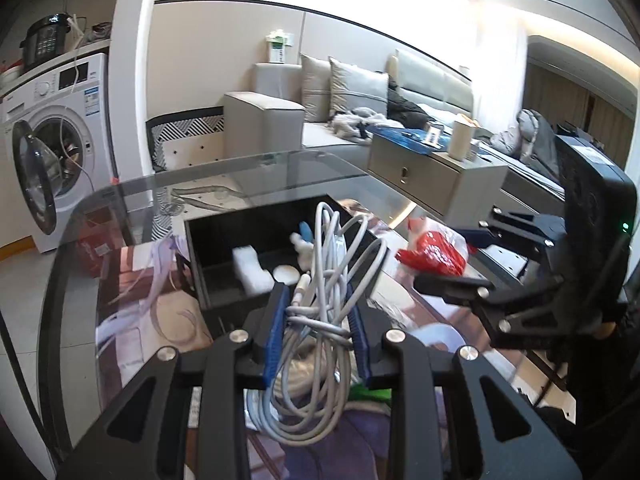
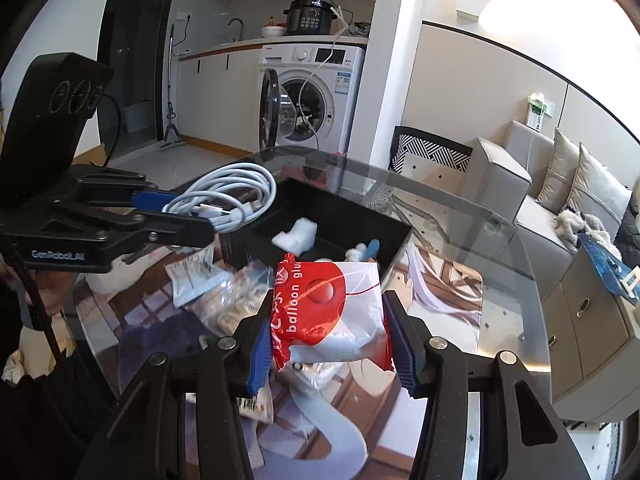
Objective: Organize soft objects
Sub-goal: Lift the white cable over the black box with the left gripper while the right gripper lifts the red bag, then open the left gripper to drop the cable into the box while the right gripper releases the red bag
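My left gripper (image 1: pixel 318 300) is shut on a coiled white cable (image 1: pixel 324 280) and holds it just above the near edge of a black box (image 1: pixel 208 256). The box holds white foam, a cotton pad and a small blue-and-white item. In the right wrist view the left gripper (image 2: pixel 176 212) carries the cable (image 2: pixel 228 196) at the box's (image 2: pixel 360 220) left corner. My right gripper (image 2: pixel 326 320) is shut on a red and white balloon glue packet (image 2: pixel 332 308), held above the table near the box's front. The right gripper (image 1: pixel 452 256) with the packet (image 1: pixel 434 248) shows in the left wrist view.
A glass table (image 2: pixel 460 208) carries the box and, below the grippers, clear plastic bags (image 2: pixel 224 300) and paper scraps. A washing machine (image 2: pixel 316 96) with its door open stands beyond the table. A sofa (image 2: pixel 560 192) and a low cabinet (image 1: pixel 436 176) stand to the right.
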{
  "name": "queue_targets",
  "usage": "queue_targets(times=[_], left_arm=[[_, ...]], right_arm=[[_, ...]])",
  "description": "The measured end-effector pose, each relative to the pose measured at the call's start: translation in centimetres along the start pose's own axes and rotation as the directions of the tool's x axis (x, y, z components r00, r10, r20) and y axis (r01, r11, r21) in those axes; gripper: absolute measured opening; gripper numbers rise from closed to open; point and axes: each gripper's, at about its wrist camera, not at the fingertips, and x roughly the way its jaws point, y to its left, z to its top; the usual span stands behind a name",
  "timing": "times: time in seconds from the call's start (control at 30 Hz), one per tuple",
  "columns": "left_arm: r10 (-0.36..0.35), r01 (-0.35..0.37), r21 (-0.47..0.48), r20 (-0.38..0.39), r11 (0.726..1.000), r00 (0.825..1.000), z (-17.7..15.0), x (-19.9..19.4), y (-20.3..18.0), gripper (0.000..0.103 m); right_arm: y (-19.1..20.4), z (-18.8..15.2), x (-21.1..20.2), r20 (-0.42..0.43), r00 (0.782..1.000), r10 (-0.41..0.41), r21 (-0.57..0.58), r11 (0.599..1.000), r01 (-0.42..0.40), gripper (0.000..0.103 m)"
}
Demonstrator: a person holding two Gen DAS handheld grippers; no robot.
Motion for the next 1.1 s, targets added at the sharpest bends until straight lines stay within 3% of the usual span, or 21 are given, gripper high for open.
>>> queue_targets(times=[0.5,0.7,0.83,1.1], left_arm=[[0.130,-0.130,-0.030,0.003,0.991,0.991,2.6,4.3,2.5,0.027],[0.124,-0.125,-0.042,-0.024,0.991,0.992,2.7,6.0,3.7,0.014],[0.119,-0.122,-0.052,-0.064,0.991,0.991,1.5,7.7,4.6,0.014],[0.126,-0.129,-0.036,-0.058,0.991,0.990,1.4,7.8,4.2,0.017]], right_arm=[[-2.0,2.0,3.6,0.046,0.996,0.075,0.080,0.994,-0.078,0.050],[-2.3,2.8,5.4,0.034,0.996,0.084,0.082,0.993,-0.087,0.050],[-2.4,2.4,5.9,0.021,0.996,0.083,0.086,0.993,-0.085,0.050],[-2.7,2.9,7.3,0.010,0.997,0.083,0.082,0.993,-0.083,0.051]])
